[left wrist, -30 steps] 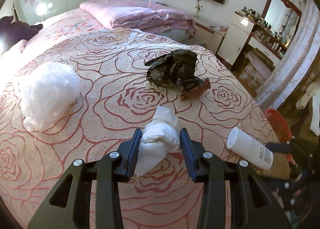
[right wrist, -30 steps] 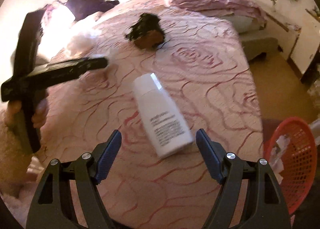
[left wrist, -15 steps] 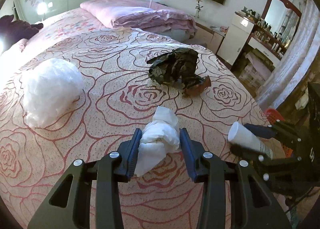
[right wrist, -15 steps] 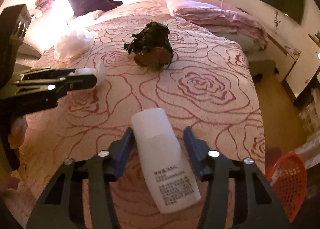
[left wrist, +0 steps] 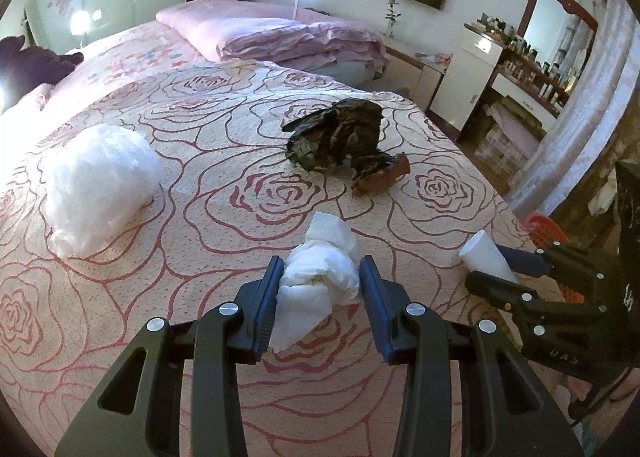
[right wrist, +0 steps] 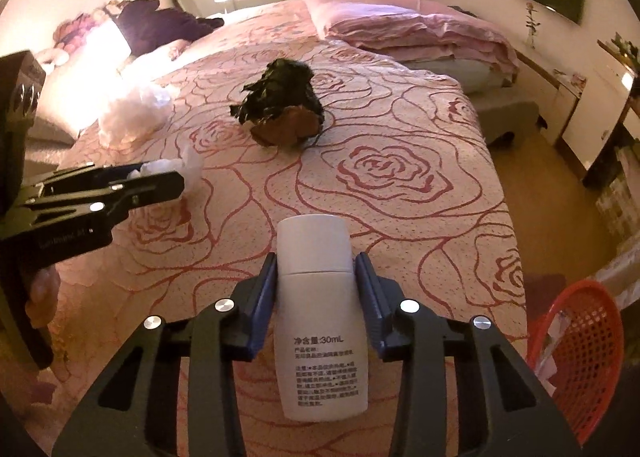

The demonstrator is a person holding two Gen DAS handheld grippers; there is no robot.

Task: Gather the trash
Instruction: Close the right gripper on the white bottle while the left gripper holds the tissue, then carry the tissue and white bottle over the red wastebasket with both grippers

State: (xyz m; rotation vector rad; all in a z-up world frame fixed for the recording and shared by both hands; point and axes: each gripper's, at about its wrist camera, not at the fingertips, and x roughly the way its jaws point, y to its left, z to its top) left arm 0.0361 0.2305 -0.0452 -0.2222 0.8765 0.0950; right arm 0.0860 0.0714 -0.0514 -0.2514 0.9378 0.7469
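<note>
My left gripper point(left wrist: 320, 277) is shut on a crumpled white tissue point(left wrist: 320, 273) just above the rose-patterned bedspread point(left wrist: 240, 161). My right gripper point(right wrist: 316, 277) is shut on a white 30 mL bottle point(right wrist: 320, 313), its cap pointing away from me. The bottle also shows at the right of the left wrist view point(left wrist: 482, 257). The left gripper with the tissue shows at the left of the right wrist view point(right wrist: 160, 177). A crumpled dark wrapper point(left wrist: 340, 137) and a clear plastic bag point(left wrist: 96, 181) lie on the bed. An orange mesh basket point(right wrist: 580, 361) stands on the floor by the bed's corner.
Folded pink bedding point(left wrist: 280, 37) lies at the bed's far side. A white cabinet point(left wrist: 468, 77) and a dresser with mirror point(left wrist: 552, 41) stand along the right wall. A dark garment point(right wrist: 160, 23) lies near the pillows.
My right gripper has closed on the white bottle and lifted it off the bedspread. My left gripper still holds the tissue and has barely moved.
</note>
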